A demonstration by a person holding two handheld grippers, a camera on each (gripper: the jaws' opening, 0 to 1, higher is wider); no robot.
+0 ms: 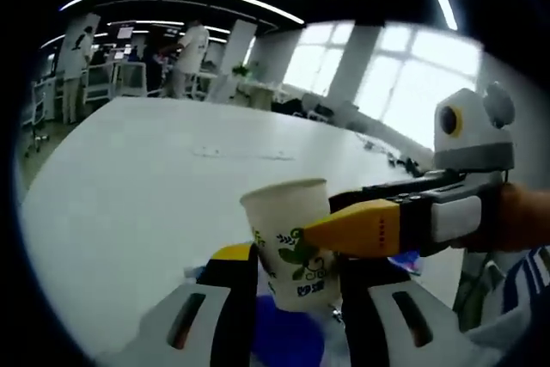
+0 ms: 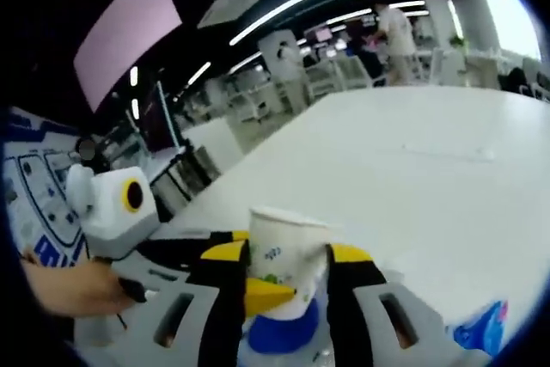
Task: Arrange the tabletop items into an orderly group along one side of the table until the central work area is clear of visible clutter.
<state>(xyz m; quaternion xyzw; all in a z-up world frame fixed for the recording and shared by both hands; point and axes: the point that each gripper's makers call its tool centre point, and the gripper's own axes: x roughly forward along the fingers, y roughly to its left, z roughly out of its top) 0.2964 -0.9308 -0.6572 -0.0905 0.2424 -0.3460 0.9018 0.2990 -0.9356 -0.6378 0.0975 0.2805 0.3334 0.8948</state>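
Both tongs [image 1: 288, 285] [image 2: 288, 285] around paper cup [image 1: 290, 238].

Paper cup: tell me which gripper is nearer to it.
Too close to call. The paper cup sits between the left gripper's jaws and likewise between the right gripper's jaws, each reaching it from a different side.

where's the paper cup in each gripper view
Left gripper view: the paper cup sits low and centre, between this view's own jaws, with the right gripper reaching it from the right.
Right gripper view: the cup is low and centre between this view's jaws, with the left gripper reaching in from the left.
Shared landmark: the blue lid just under the cup, on the white table.
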